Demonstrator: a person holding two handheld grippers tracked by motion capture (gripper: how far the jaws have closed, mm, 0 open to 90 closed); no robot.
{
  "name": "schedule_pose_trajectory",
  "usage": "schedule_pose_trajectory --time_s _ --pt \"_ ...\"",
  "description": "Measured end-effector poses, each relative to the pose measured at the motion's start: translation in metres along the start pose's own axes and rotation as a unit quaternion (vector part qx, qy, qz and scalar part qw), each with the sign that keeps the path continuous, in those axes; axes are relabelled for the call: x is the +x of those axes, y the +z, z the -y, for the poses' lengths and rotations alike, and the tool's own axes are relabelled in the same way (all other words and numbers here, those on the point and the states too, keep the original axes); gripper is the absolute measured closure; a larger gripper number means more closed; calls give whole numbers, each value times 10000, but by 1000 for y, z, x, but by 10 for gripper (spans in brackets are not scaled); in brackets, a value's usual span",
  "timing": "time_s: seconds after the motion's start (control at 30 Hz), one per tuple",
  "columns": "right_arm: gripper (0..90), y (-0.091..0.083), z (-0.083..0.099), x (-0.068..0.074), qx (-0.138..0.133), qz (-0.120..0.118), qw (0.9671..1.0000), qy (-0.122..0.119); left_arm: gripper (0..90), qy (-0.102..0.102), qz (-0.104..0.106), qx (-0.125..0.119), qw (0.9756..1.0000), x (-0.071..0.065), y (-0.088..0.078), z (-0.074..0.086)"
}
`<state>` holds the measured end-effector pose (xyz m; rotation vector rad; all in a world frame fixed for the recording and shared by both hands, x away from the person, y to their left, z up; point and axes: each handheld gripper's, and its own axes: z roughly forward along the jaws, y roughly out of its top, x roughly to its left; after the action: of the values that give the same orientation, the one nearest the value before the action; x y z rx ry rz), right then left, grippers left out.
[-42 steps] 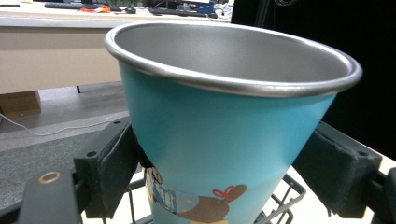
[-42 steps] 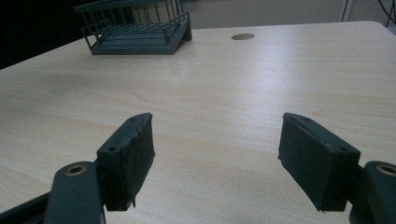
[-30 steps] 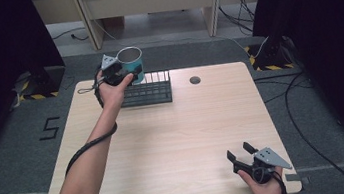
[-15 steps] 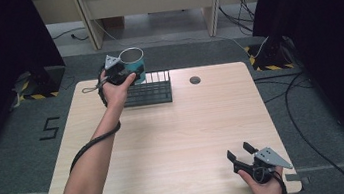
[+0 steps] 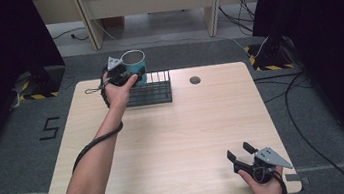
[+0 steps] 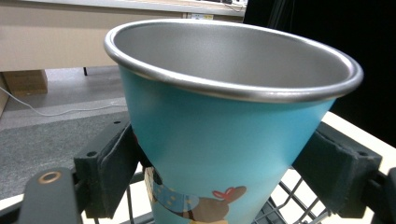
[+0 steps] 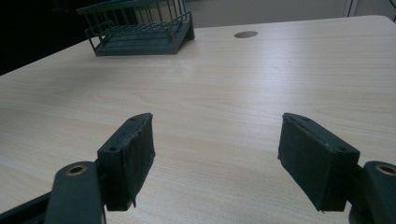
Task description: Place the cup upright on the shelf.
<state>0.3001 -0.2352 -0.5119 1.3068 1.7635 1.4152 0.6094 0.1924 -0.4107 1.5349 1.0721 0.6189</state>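
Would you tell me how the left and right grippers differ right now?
The left gripper is shut on the cup; the right gripper is open and holds nothing. The left is raised over the rack at the far edge; the right sits at the near corner. Both have black jaws.

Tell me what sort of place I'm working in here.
Probably a lab or recording room: one bare wooden table between black curtains, cables loose across grey carpet, a "5" marked on the floor, and hazard-taped stand feet at the table's far corners.
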Motion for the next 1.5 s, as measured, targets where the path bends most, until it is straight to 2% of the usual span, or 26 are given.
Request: schedule_pose_trajectory --time_s 0.63,0.8,1.0,1.17,1.5 --pt "275 0 0 -1 28 -36 10000 38 168 36 -80 201 9998 -3 11 11" --pt "277 1 0 0 37 -17 10000 -37 168 14 -119 275 9996 -3 12 17" --pt "277 1 0 -1 45 -29 10000 14 168 -28 -155 346 9993 -4 14 20" --pt "277 0 0 -1 39 -34 10000 18 168 32 -195 405 9990 -7 17 20" --pt "277 0 0 -1 20 -31 10000 39 167 -1 -302 518 9982 -8 21 29"
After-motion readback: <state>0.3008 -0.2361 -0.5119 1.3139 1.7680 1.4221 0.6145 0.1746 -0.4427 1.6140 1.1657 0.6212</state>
